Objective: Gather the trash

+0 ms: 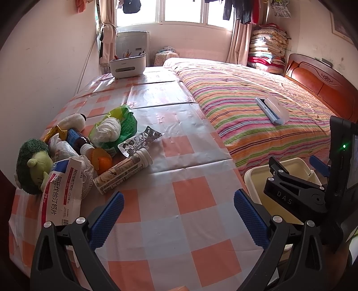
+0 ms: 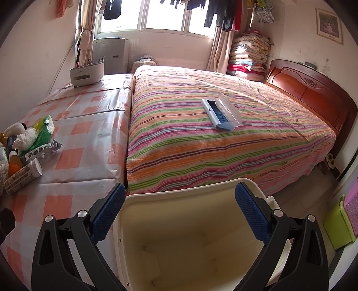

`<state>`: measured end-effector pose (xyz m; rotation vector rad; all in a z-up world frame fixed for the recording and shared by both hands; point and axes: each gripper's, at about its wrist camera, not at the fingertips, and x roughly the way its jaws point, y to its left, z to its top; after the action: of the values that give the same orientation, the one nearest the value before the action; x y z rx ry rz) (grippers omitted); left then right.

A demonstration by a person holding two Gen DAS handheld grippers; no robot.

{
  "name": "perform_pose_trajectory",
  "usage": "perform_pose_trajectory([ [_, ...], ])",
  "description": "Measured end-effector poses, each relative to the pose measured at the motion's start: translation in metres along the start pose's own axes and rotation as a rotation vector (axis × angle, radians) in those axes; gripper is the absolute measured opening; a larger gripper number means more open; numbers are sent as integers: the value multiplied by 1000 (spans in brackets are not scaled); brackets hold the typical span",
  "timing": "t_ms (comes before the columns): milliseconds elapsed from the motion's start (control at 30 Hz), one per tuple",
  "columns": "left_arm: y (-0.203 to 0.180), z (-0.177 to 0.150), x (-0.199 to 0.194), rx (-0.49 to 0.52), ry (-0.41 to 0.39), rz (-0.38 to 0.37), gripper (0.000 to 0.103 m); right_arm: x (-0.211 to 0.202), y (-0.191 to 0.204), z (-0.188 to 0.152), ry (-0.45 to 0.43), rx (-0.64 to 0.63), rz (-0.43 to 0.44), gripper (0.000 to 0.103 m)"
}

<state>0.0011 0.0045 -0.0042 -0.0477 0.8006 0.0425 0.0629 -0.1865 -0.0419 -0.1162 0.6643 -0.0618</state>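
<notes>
Both grippers empty, jaws apart: left gripper [image 1: 179, 215] should take the white-capped paper-labelled tube [image 1: 123, 173] first, while right gripper [image 2: 180, 215] hovers over the cream plastic bin [image 2: 179, 257].

A bright window [image 2: 165, 16] fills the far wall, daylight pouring in, with dark clothes [image 2: 220, 13] hanging in front of it and beige curtains [image 2: 220, 51] at both sides. Under it, toward the left corner, stands a white air conditioner [image 2: 111, 54]. A bed [image 2: 212, 138] with a striped cover takes up most of the room; its reddish wooden headboard [image 2: 311, 91] stands against the right wall. Folded quilts [image 2: 248, 56] are stacked in the far right corner. A framed picture [image 2: 329, 25] hangs on the right wall. A table [image 1: 183, 170] with a checked orange and white cloth stands just beside the bed, along the pale left wall [image 1: 44, 58]. Pale floor [image 2: 313, 181] shows at the bed's near right corner.
</notes>
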Motion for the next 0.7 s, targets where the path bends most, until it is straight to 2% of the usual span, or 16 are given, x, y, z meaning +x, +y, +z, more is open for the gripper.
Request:
perform_pose_trajectory([
  [700,6,0,-1,-8,-3,3,96,-1,4,0,-4,-6,5,97],
])
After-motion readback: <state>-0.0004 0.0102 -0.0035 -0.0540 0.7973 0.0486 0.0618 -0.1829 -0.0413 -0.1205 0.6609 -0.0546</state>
